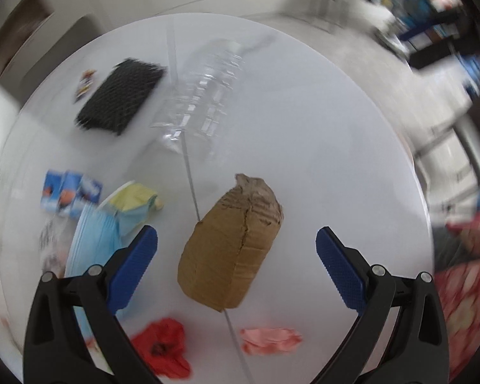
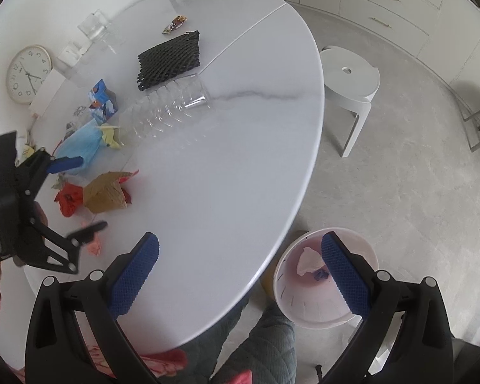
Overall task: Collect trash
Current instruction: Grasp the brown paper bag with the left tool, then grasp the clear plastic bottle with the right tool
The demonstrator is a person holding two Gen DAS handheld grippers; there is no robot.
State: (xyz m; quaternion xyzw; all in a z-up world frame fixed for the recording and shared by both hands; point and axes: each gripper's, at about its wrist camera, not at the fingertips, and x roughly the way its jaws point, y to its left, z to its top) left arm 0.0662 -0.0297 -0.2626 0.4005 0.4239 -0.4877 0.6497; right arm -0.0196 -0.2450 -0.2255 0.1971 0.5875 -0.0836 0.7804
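Observation:
My left gripper (image 1: pixel 236 240) is open and empty, jaws wide on either side of a crumpled brown cardboard piece (image 1: pixel 232 246) lying on the white table (image 1: pixel 335 147). The left wrist view is blurred. Red paper (image 1: pixel 163 345) and pink paper (image 1: pixel 270 340) lie nearer me. The right wrist view shows the cardboard (image 2: pixel 105 193) and the left gripper (image 2: pixel 78 192) above it. My right gripper (image 2: pixel 240 256) is open and empty, held over the table's near edge beside a pink bin (image 2: pixel 316 288) on the floor, which holds a paper scrap (image 2: pixel 307 260).
On the table also lie a clear plastic bottle (image 2: pixel 163 112), a black mesh sleeve (image 2: pixel 169 60), a blue face mask (image 2: pixel 78 144), yellow paper (image 2: pixel 112 136), a blue carton (image 2: pixel 102 102), a snack wrapper (image 2: pixel 175 24), glass jars (image 2: pixel 94 25) and a clock (image 2: pixel 28 73). A white stool (image 2: pixel 351 83) stands on the floor.

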